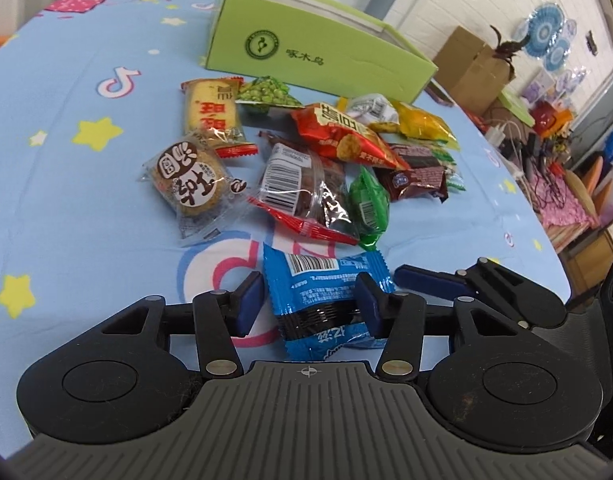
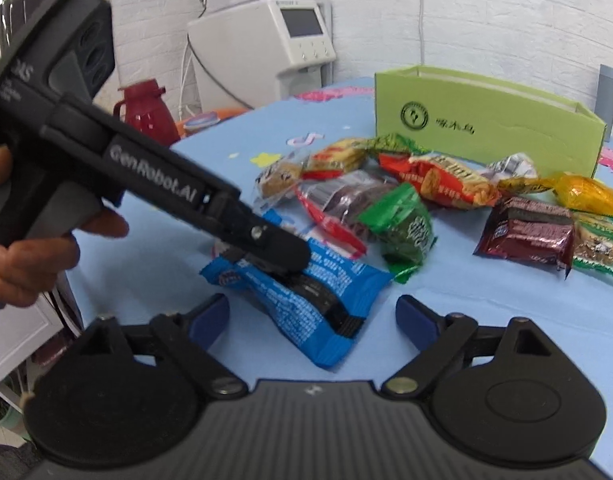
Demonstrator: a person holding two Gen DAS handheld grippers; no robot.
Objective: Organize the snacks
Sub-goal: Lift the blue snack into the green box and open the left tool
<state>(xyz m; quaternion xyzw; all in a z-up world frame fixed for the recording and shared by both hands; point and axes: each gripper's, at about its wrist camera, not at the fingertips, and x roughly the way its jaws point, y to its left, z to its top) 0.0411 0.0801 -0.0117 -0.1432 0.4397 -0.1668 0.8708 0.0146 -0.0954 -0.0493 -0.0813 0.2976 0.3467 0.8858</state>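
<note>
A blue snack packet [image 1: 318, 280] lies on the light-blue cartoon tablecloth [image 1: 86, 220], nearest of all the snacks. My left gripper [image 1: 308, 304] straddles it. The right pad touches the wrapper, the left pad stands just clear of it, so the grip is open. From the right wrist view, the left gripper [image 2: 262, 258] comes down onto the same blue packet [image 2: 306, 292]. My right gripper [image 2: 312, 316] stands wide open just short of the packet's near end, holding nothing. One of its fingers [image 1: 426, 280] shows beside the packet. Several more wrapped snacks [image 1: 306, 160] lie in a heap in front of an open green box [image 1: 318, 52].
The green box [image 2: 486, 120] stands at the far side of the table. A water dispenser [image 2: 266, 40] and a red thermos [image 2: 146, 112] stand beyond the table's left edge. A cardboard box [image 1: 470, 68] and cluttered shelves lie off the right edge.
</note>
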